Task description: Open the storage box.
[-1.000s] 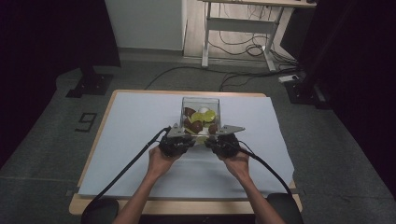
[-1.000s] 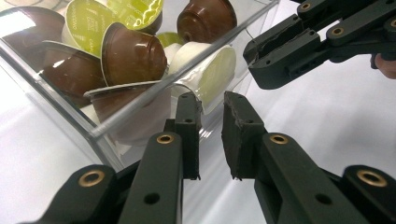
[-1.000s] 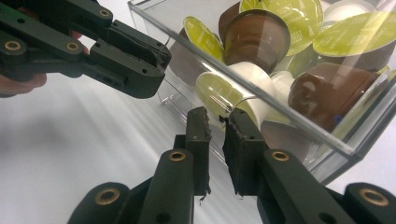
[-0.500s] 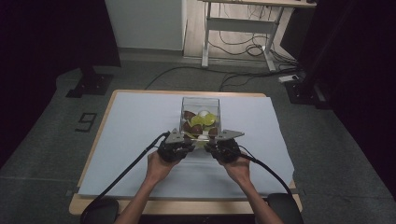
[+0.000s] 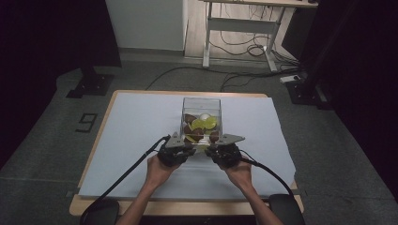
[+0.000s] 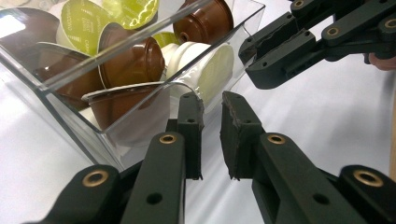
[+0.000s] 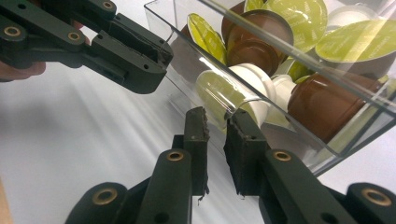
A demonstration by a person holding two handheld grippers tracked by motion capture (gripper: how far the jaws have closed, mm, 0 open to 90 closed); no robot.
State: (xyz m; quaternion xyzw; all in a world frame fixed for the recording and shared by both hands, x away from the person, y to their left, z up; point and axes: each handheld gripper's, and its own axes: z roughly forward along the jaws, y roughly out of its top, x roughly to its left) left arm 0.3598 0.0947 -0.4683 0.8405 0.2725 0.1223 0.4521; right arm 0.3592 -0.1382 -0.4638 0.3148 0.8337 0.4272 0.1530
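Where claws near box edge

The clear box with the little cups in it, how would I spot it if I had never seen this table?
Look at the pale sheet covering the wooden table. Near its middle, just beyond the two grippers, stands the clear box. It is the one see-through thing there, square, open on top, and packed with brown, green and white coffee pods.
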